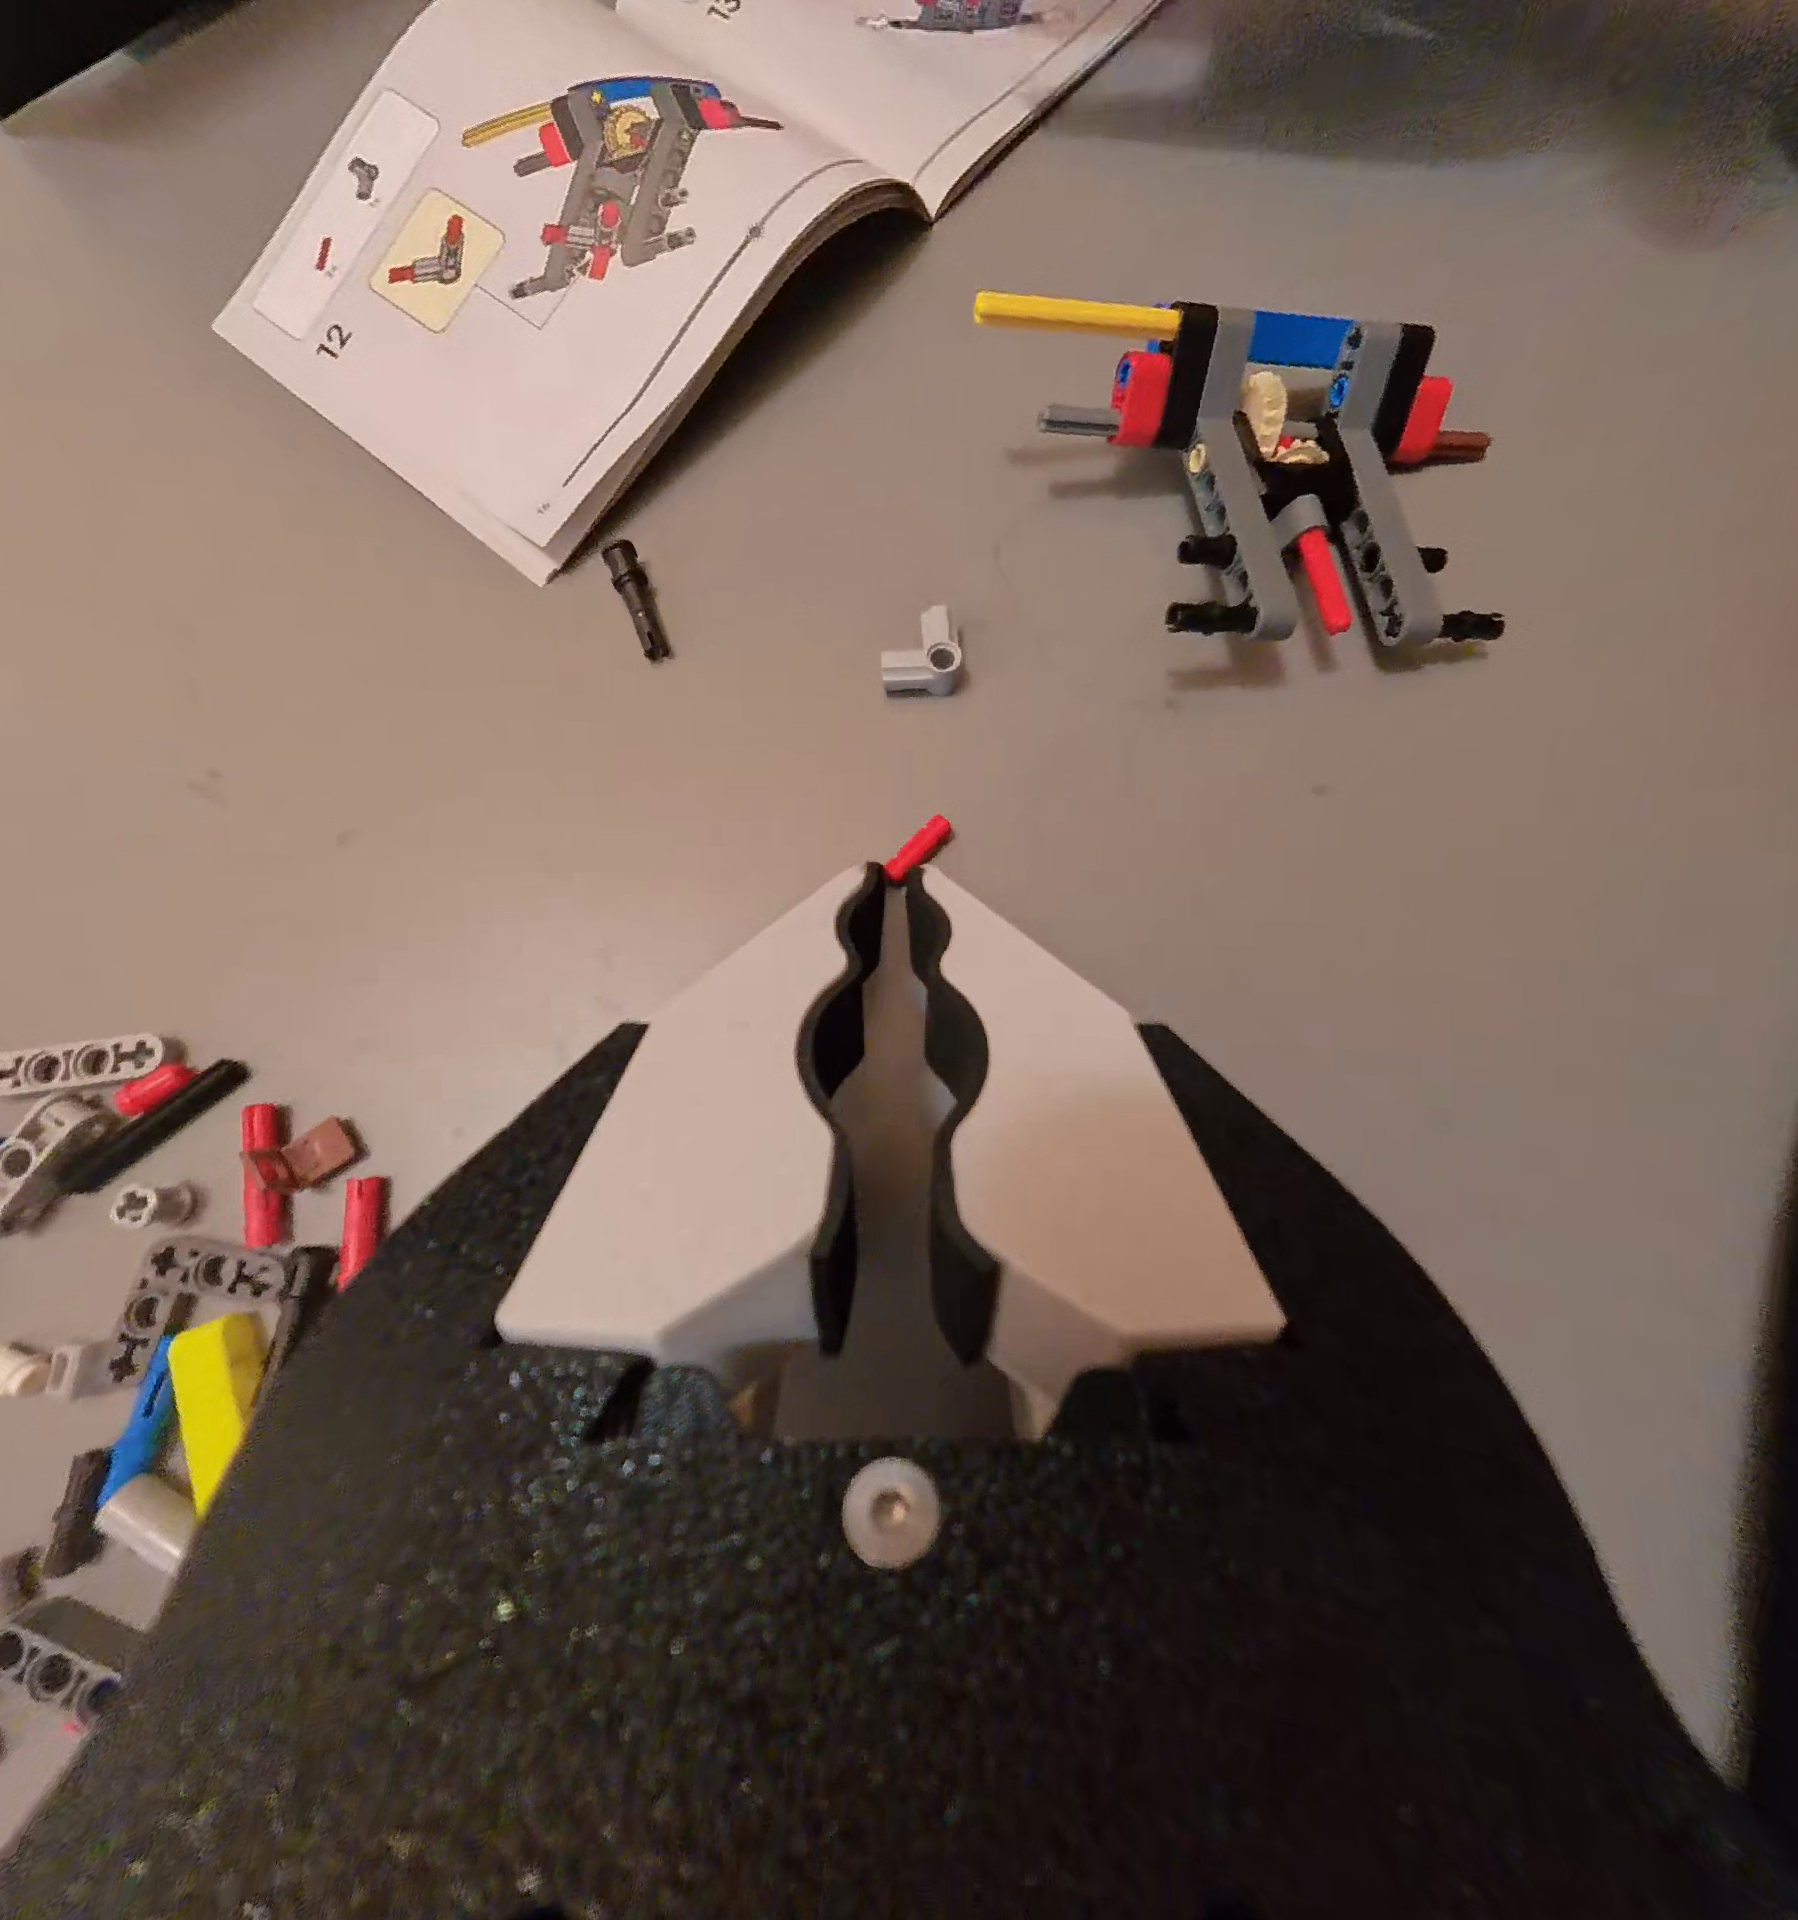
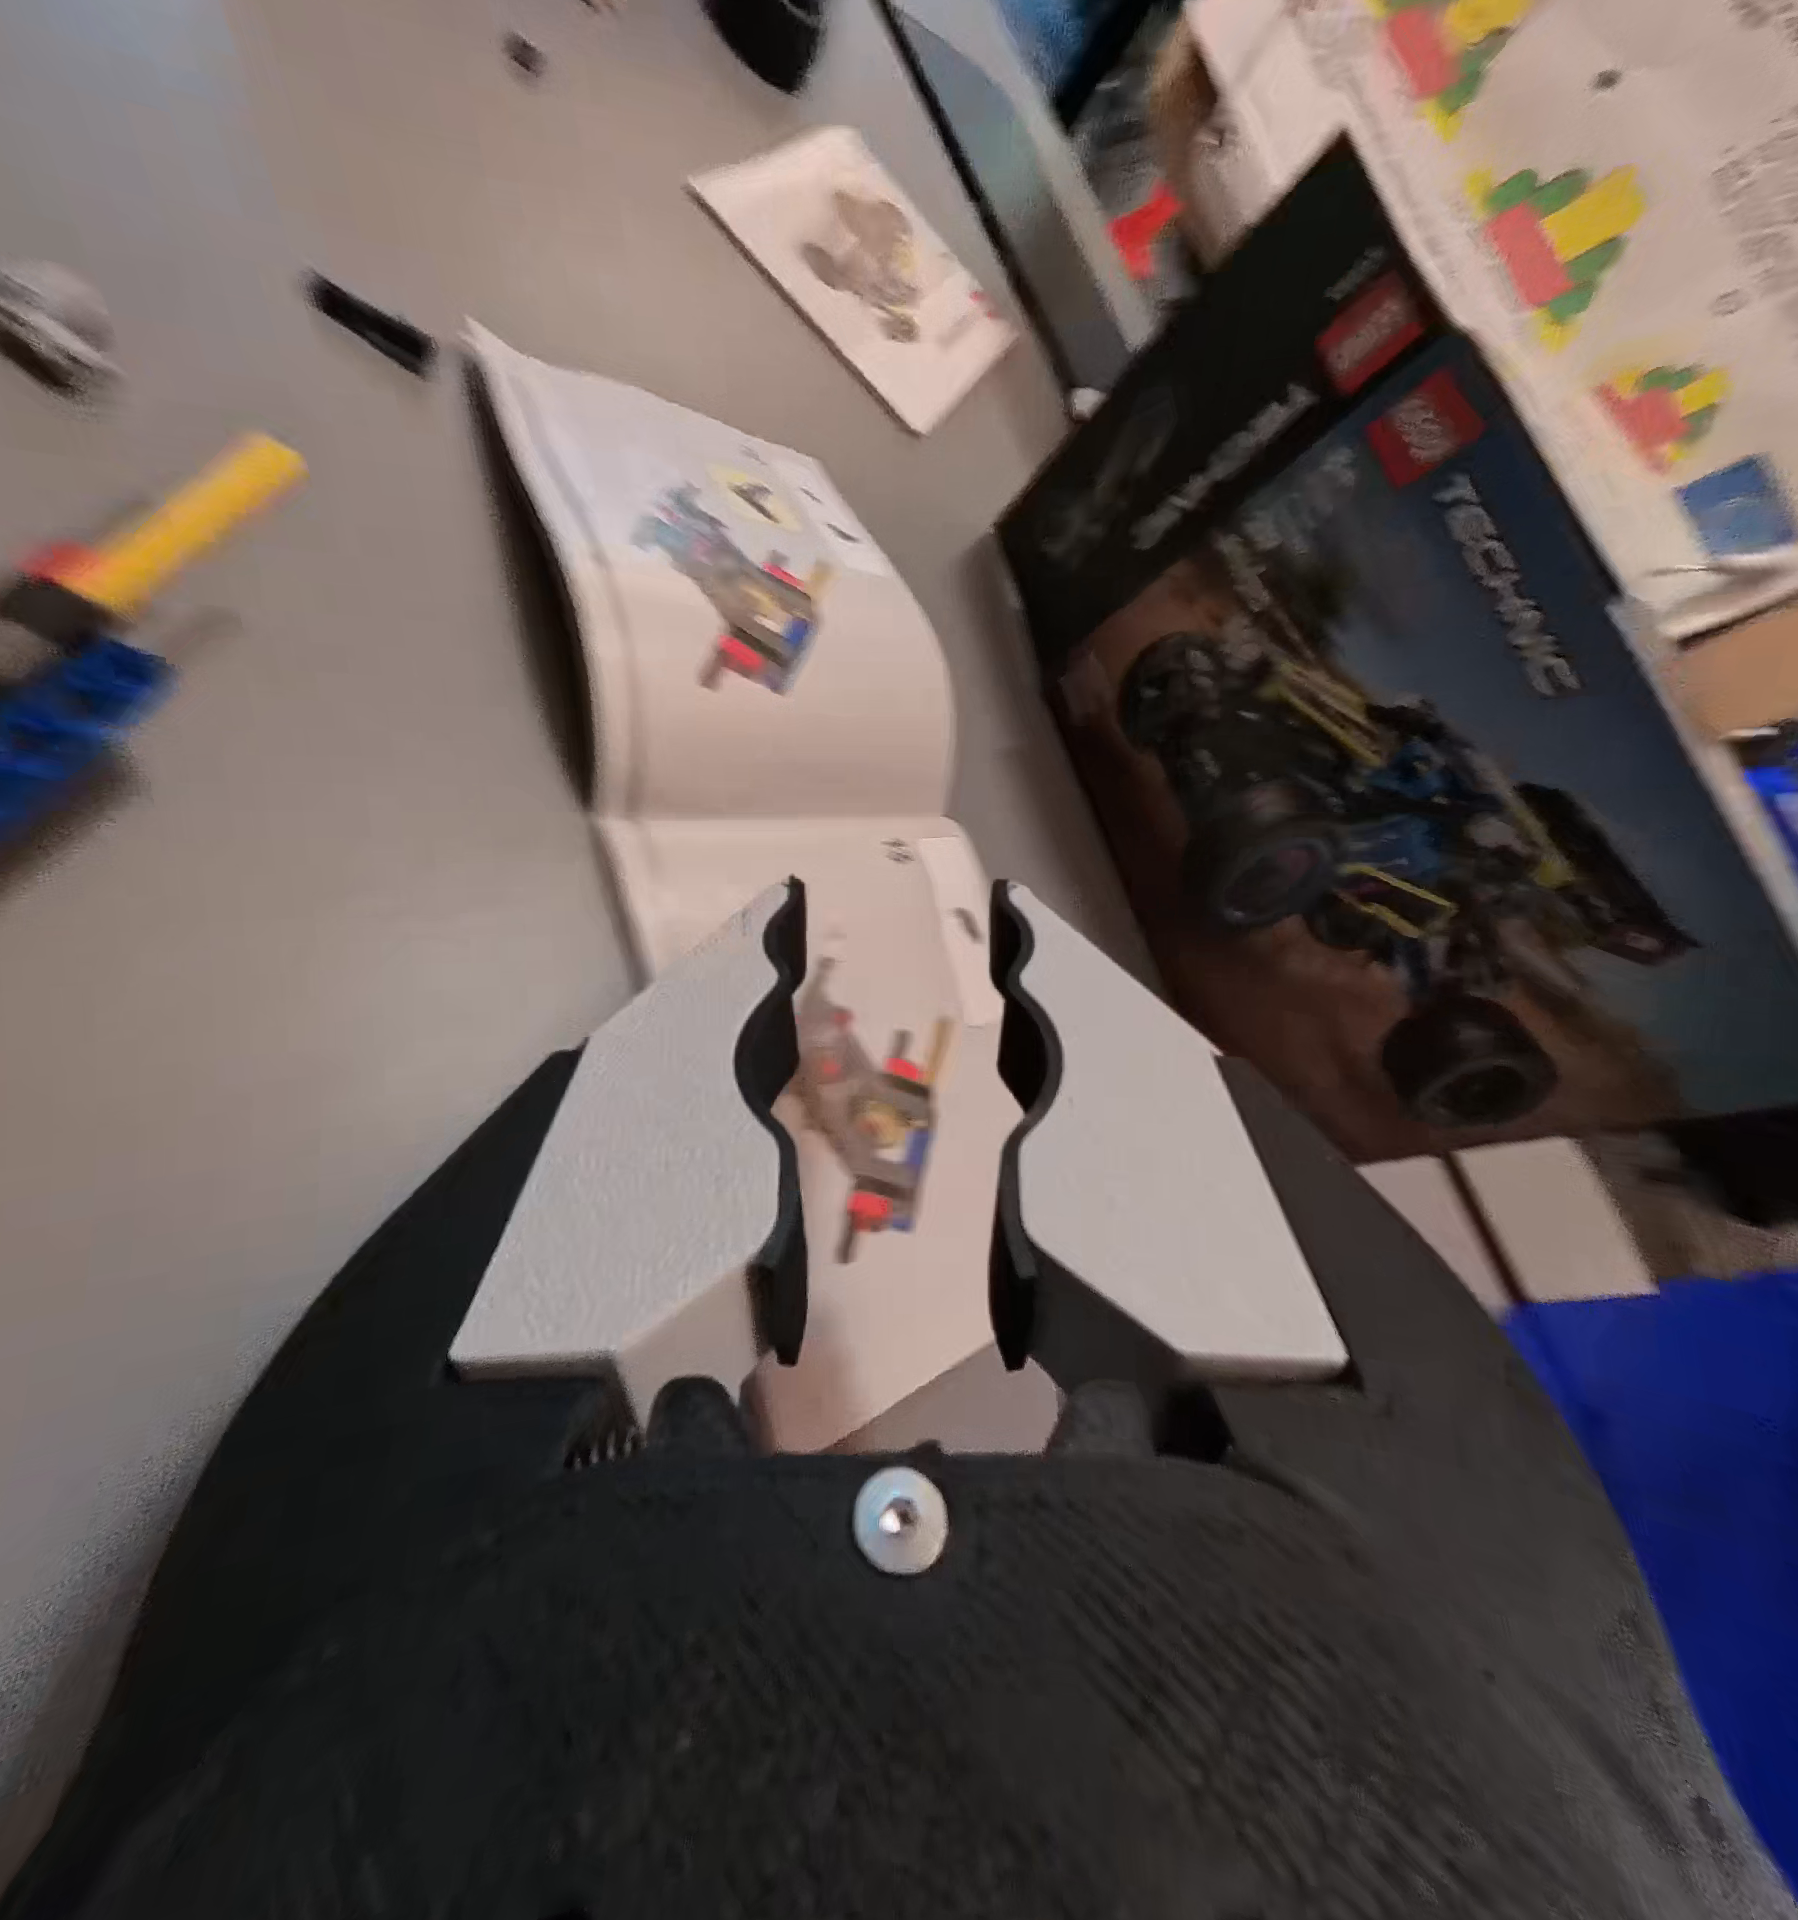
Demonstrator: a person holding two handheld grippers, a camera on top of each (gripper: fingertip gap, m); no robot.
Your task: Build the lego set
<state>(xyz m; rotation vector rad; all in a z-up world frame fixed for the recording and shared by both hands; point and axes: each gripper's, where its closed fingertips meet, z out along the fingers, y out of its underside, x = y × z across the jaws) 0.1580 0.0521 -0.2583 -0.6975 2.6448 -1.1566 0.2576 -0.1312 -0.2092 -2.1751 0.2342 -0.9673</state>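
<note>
Red pin [image 1: 917, 847] tilted, half-built model [image 1: 1290, 468] beyond

Right view blurs the partly built model [image 2: 53, 644], cut off left.

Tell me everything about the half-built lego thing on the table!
The half-built lego model rests on the grey table, apart from both grippers. It looks like hard plastic. Two grey beams with holes slant toward the camera, with black pins sticking out of their sides. A blue piece bridges the top between black blocks. A long yellow axle pokes out on the left, above a red bush and a grey axle. Tan gears sit inside, and a red axle points forward between the beams. Nothing else touches it.
</note>
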